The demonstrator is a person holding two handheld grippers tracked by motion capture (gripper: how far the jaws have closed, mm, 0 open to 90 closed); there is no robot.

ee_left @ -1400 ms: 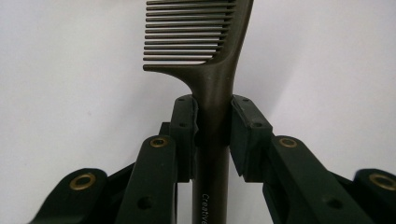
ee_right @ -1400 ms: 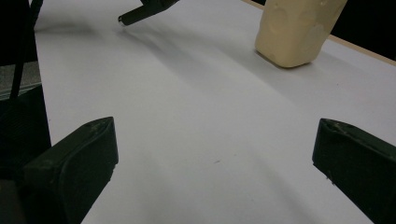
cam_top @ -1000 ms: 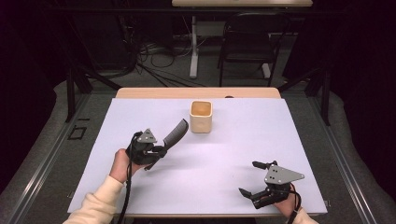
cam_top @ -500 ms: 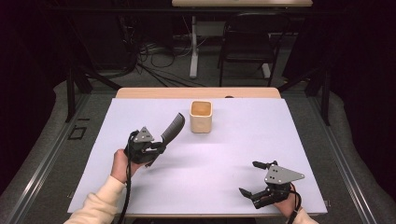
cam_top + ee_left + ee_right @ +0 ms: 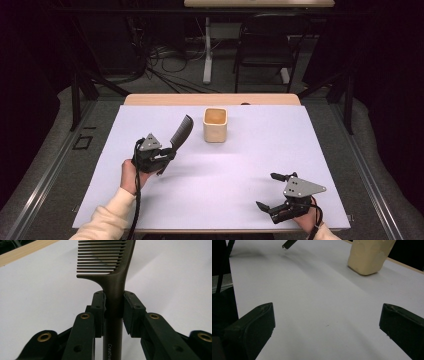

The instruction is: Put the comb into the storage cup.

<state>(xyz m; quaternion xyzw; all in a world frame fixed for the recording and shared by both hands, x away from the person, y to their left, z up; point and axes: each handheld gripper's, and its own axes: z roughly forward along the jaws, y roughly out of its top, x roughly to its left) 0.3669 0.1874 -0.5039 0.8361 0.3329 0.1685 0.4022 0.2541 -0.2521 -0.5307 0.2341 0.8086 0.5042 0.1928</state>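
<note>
Left gripper (image 5: pixel 167 156) is pinching a dark comb (image 5: pixel 113 287) by its handle, holding it above the worktop's (image 5: pixel 240 175) left half. Right gripper (image 5: pixel 276 192) is resting spread near the front-right corner. Carrying toward the beige cup (image 5: pixel 215 124) at the back edge seems likely next, needing tilt alignment.

Table (image 5: pixel 150 99) with pale wooden top, far edge strip bare along upper middle of high view. White sheet (image 5: pixel 235 170) covering nearly whole top, flat, reaching near edge at bottom of frame. Cream square cup (image 5: pixel 215 124) standing upright on sheet, upper centre, just below wooden strip, open mouth up.
</note>
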